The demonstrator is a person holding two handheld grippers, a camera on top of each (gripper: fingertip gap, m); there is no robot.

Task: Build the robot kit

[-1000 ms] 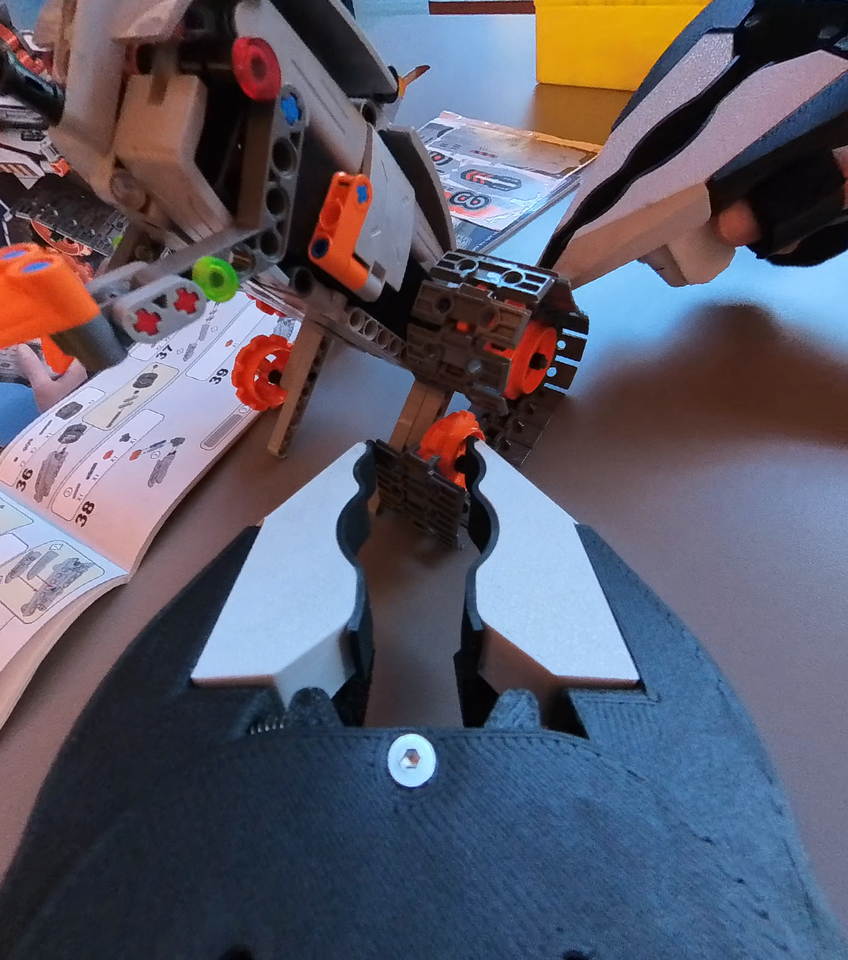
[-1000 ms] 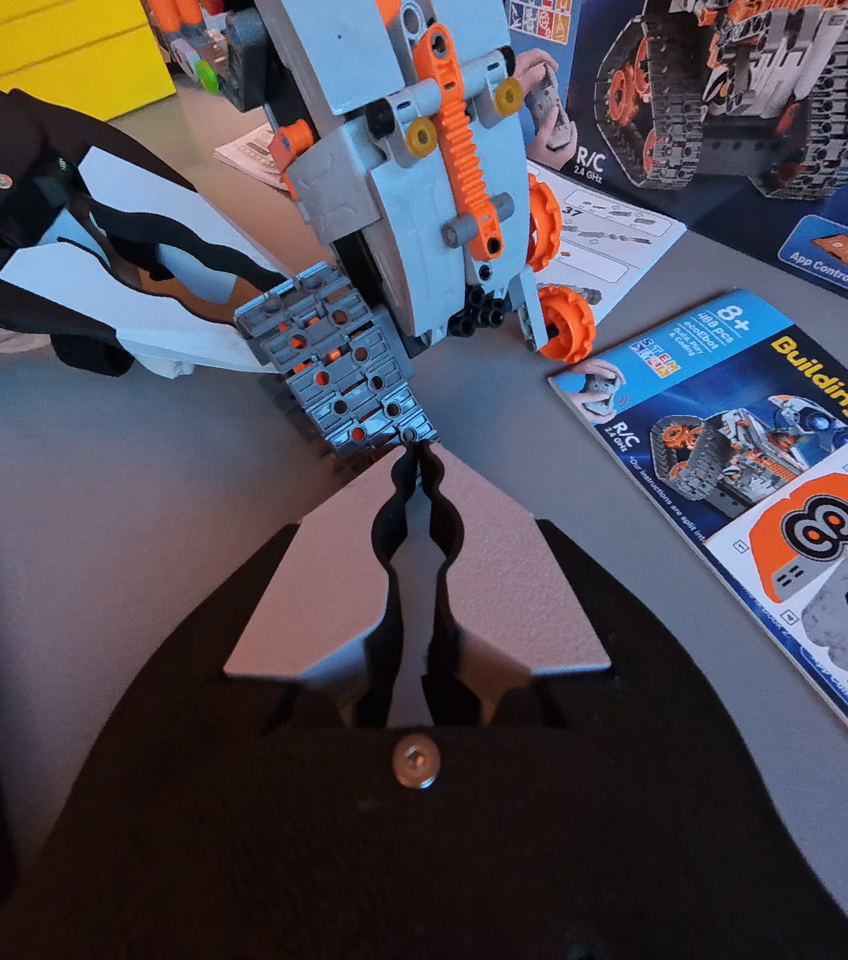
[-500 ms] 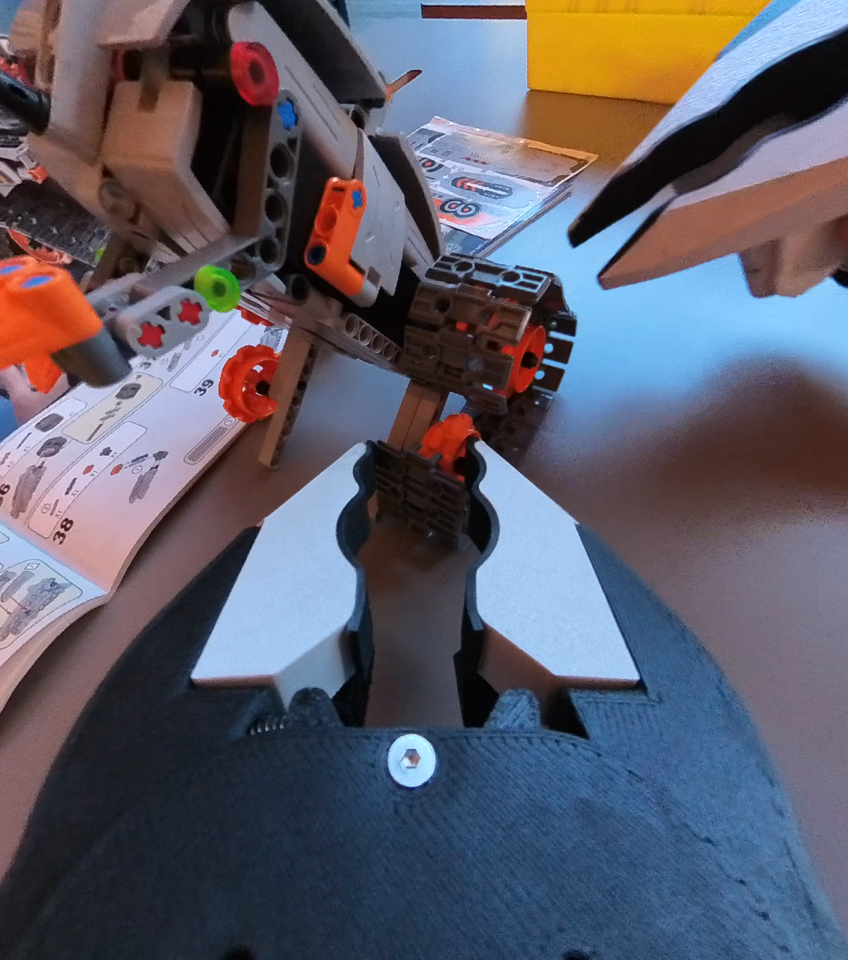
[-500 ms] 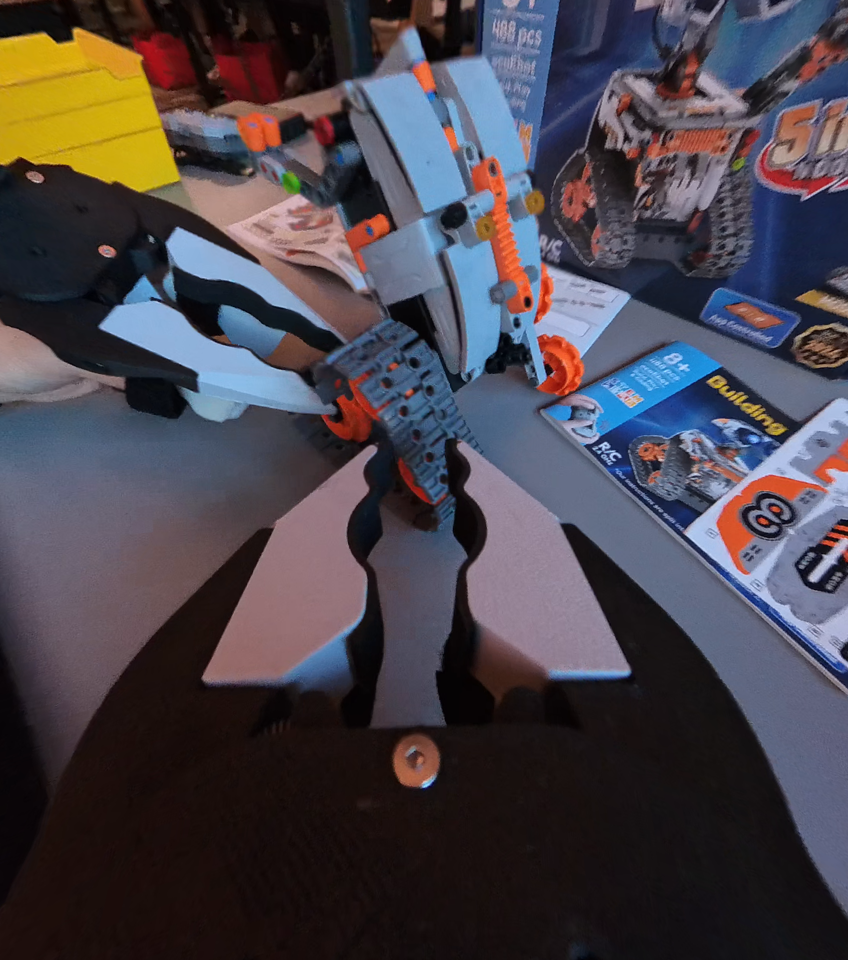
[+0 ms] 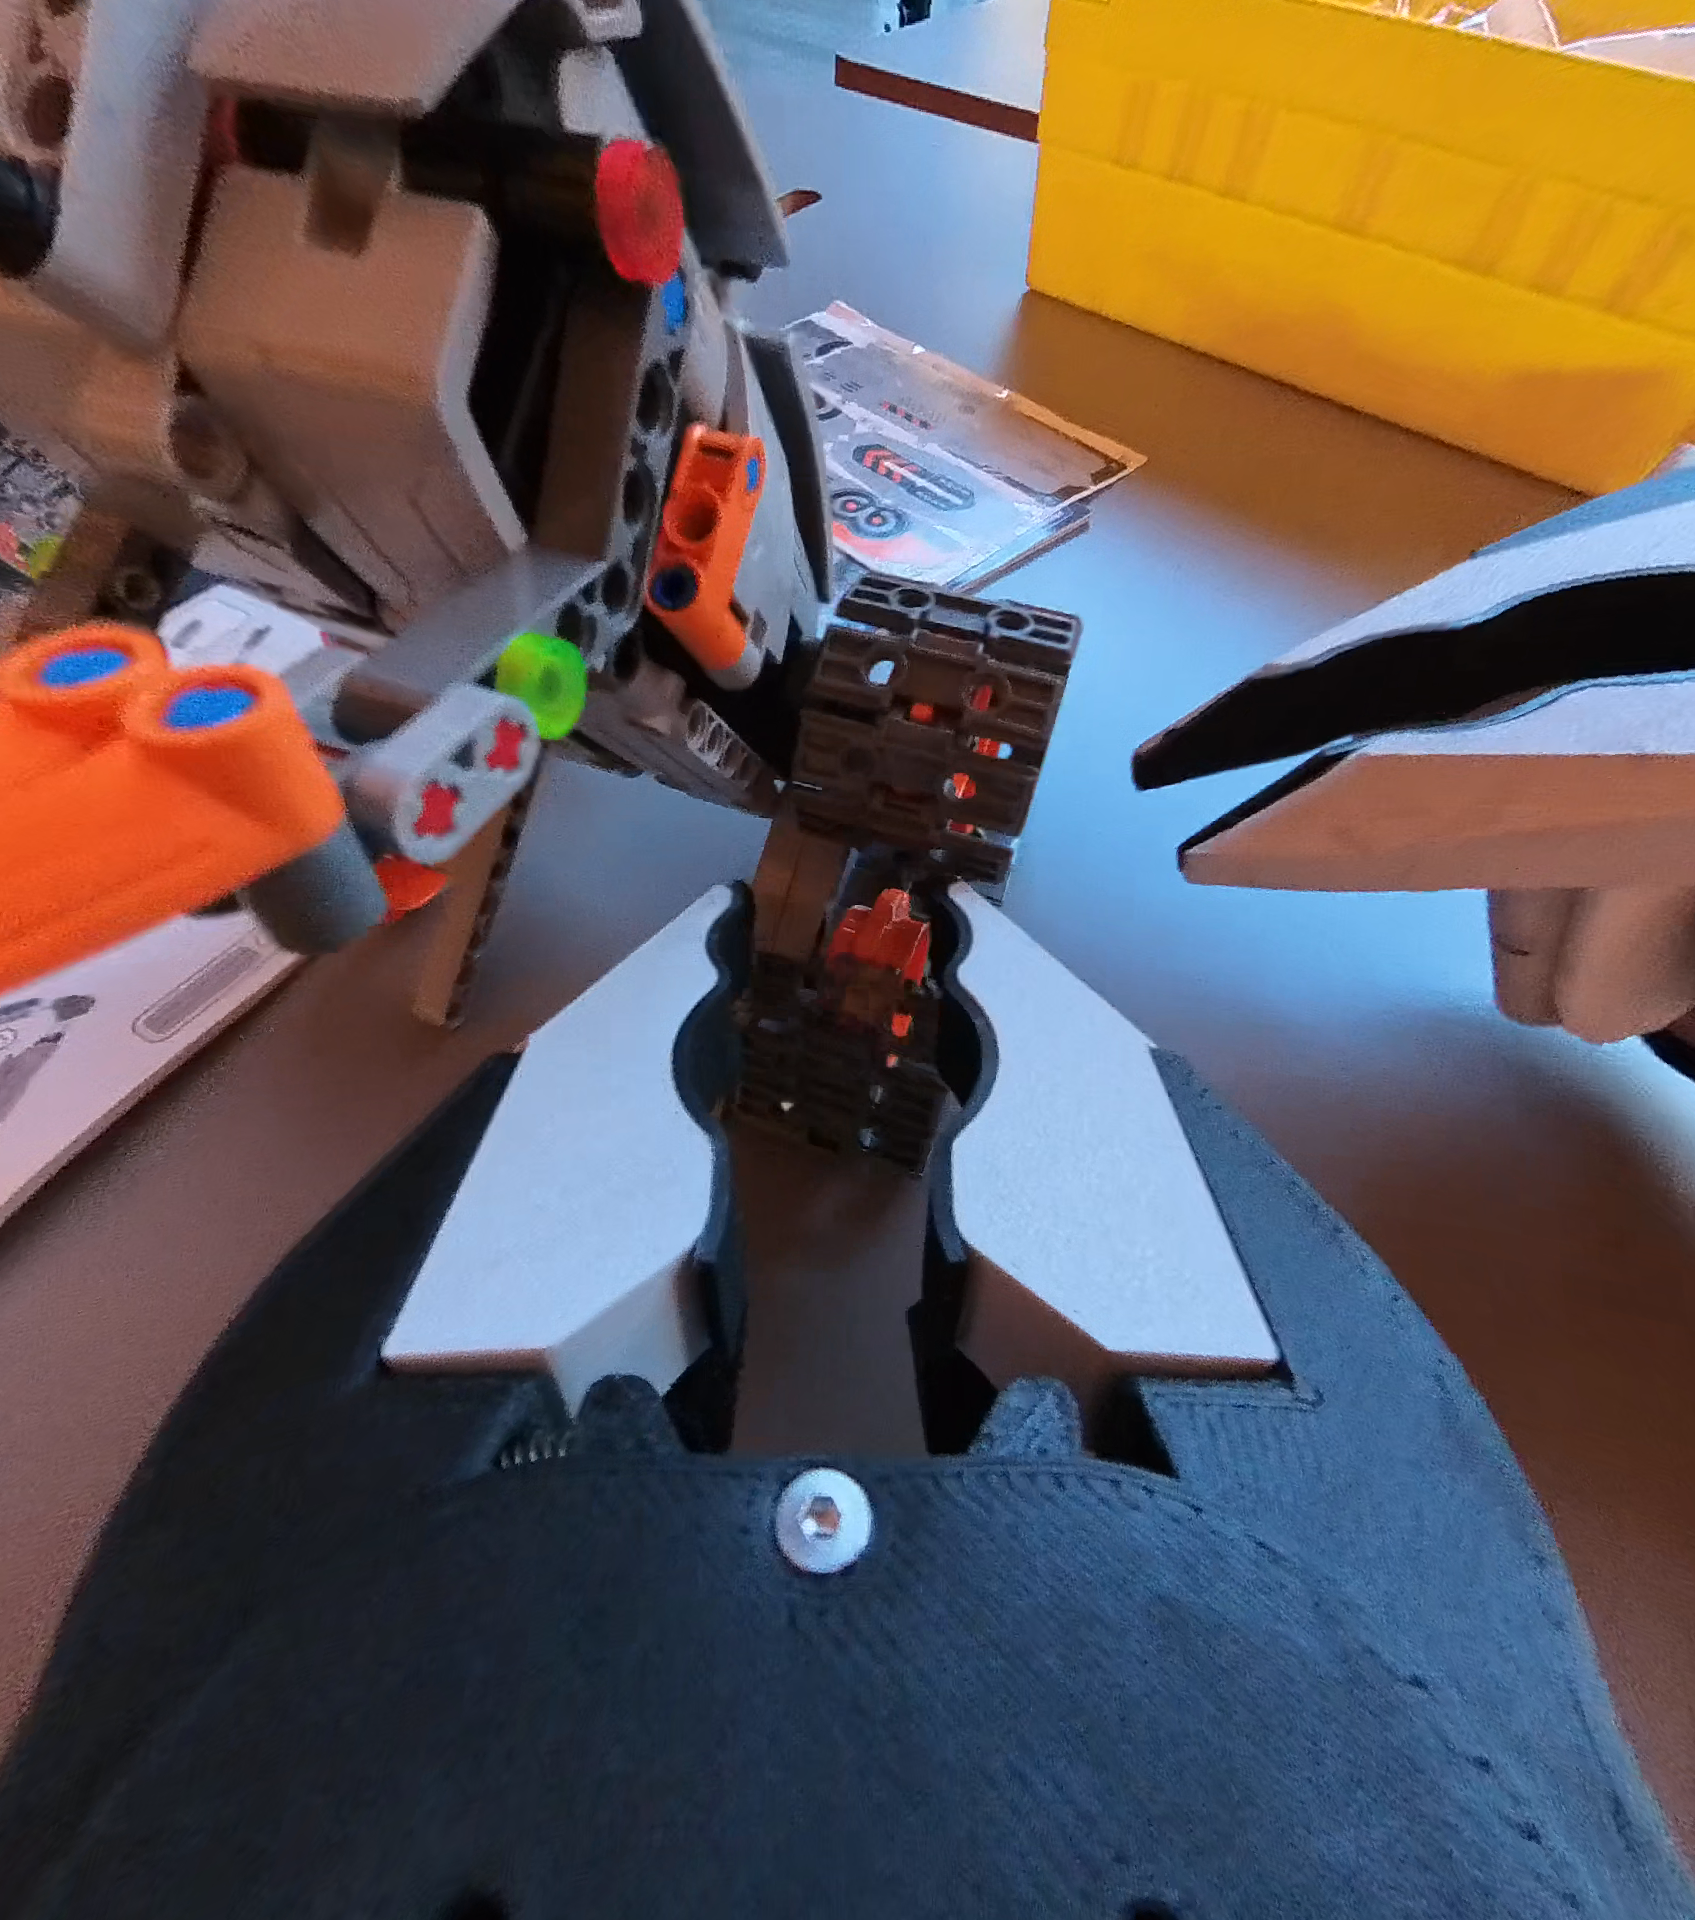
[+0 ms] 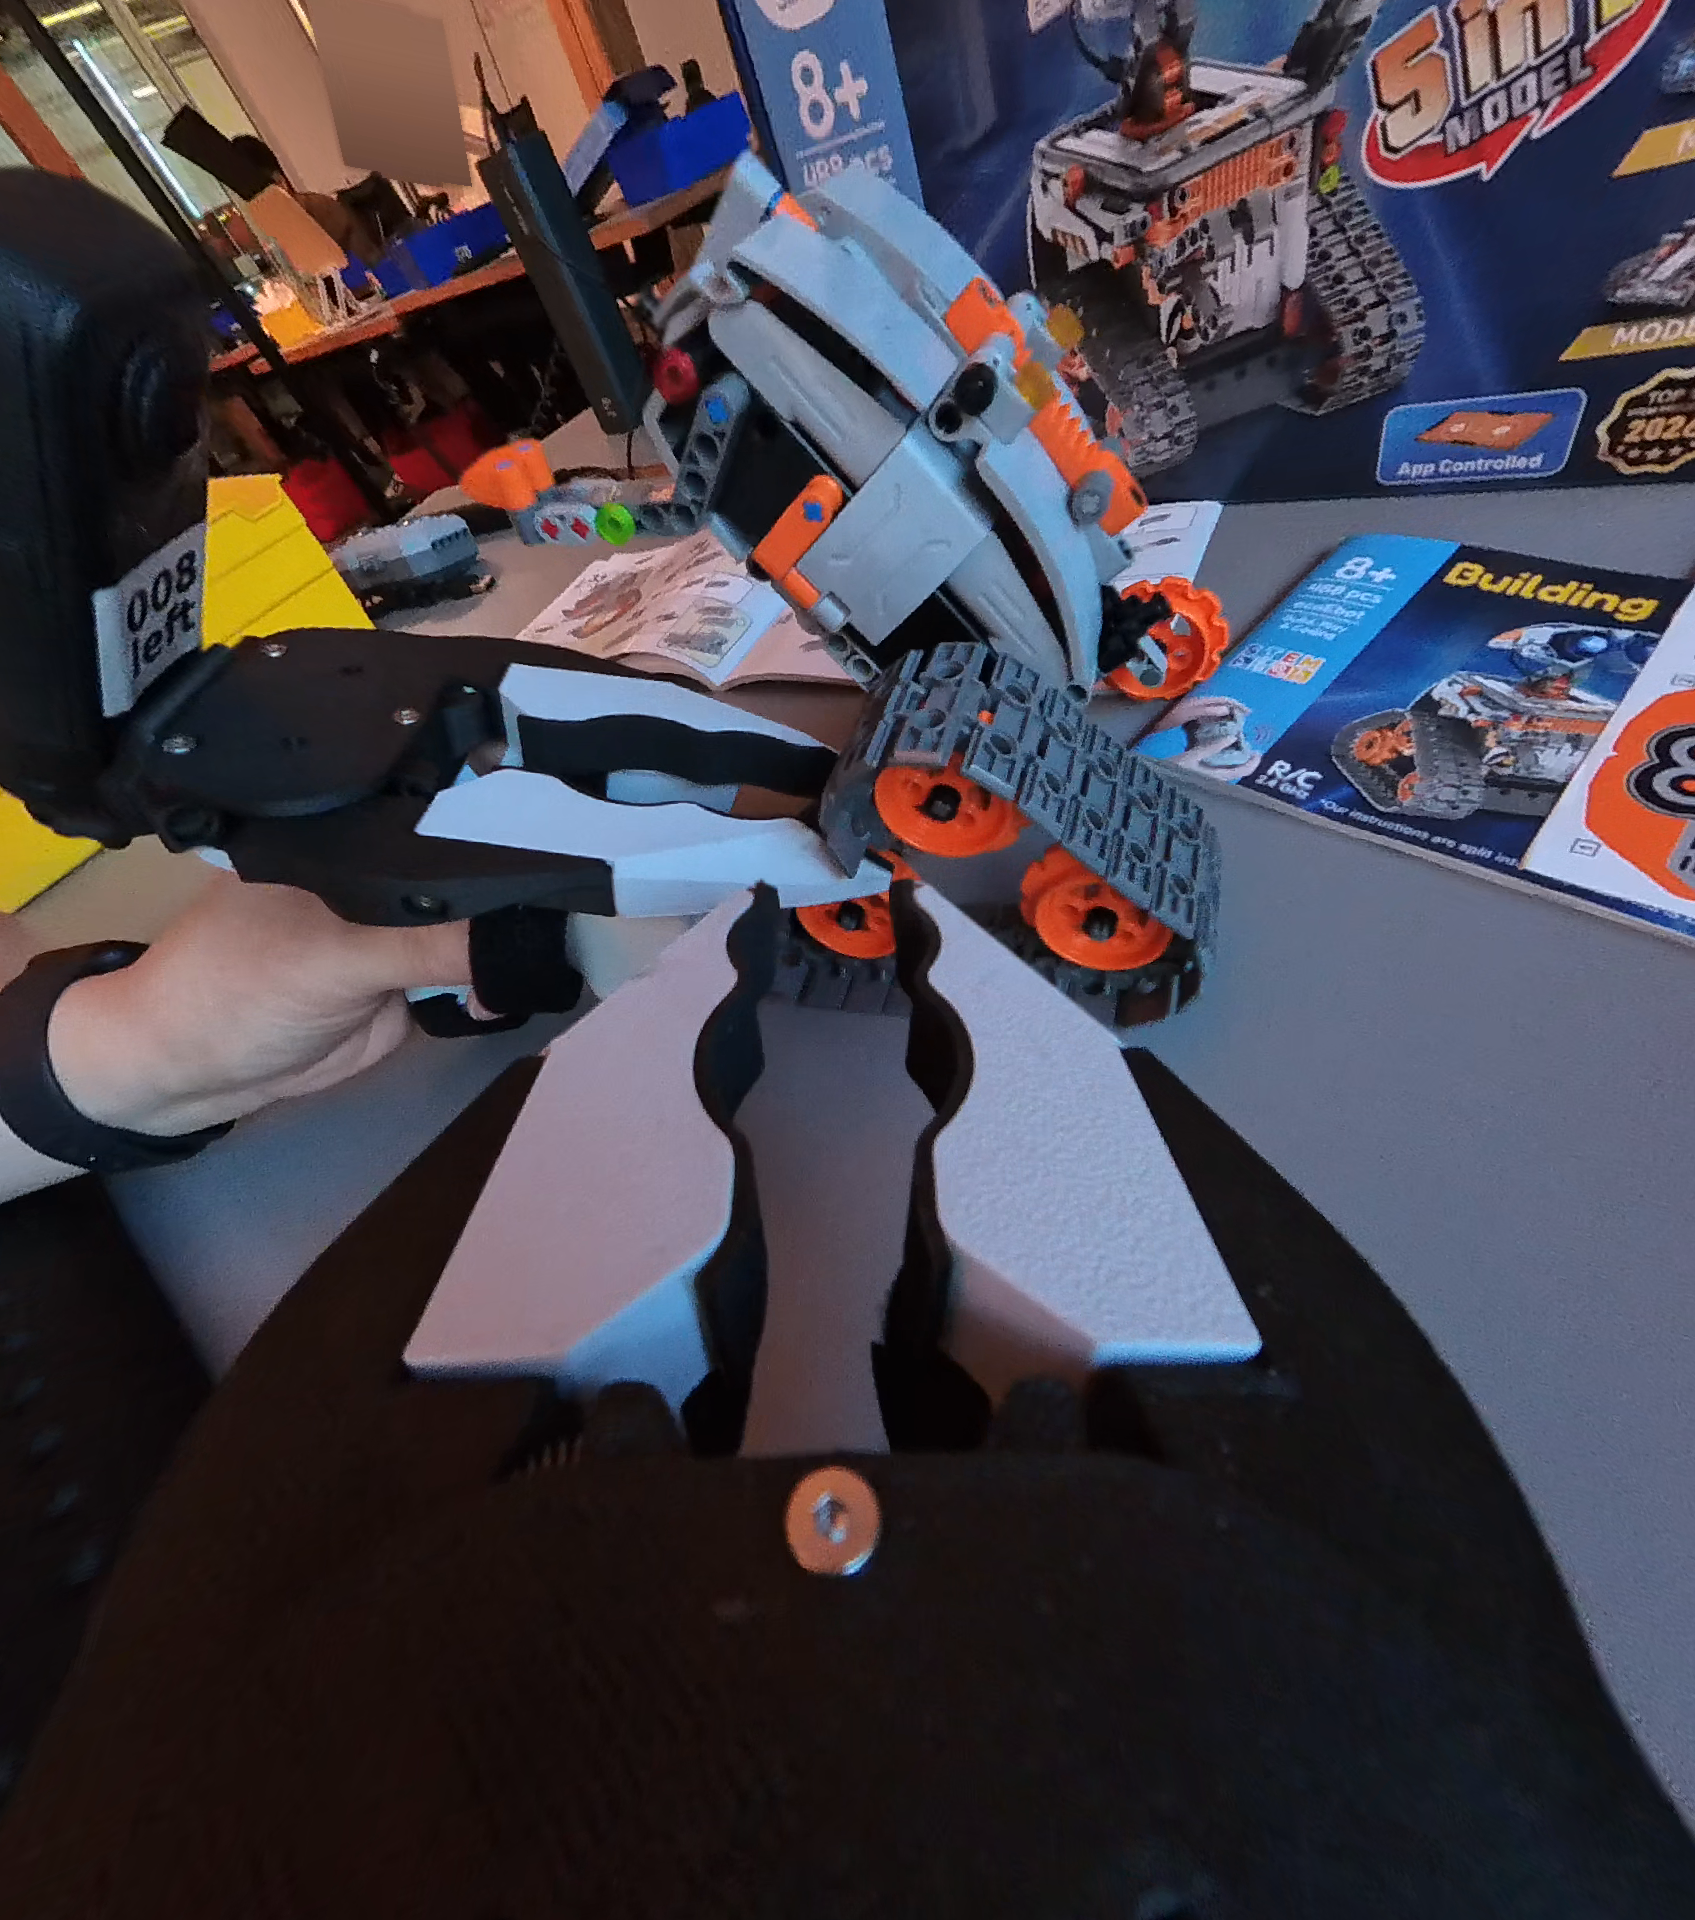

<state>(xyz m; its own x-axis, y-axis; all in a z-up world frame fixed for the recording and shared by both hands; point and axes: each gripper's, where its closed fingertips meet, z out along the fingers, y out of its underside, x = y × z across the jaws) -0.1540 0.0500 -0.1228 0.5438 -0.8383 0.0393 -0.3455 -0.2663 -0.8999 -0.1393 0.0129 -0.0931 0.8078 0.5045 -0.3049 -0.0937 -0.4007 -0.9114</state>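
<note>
L tongs (image 5: 838, 1023) clamp tread (image 5: 843, 1060); R tongs (image 6: 827, 914) parted, clear.

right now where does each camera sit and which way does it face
Left wrist view: on the left gripper, facing along its jaws, shut on the track; right gripper at right.
Right wrist view: on the right gripper, open, facing the model; left gripper and hand at left.
Shared: the track, the model.

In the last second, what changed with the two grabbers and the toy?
The right gripper opened and drew back off the grey track, rising for a higher side view. The left gripper stayed clamped on the track's end, holding the toy robot tilted. The booklets stayed put.
</note>
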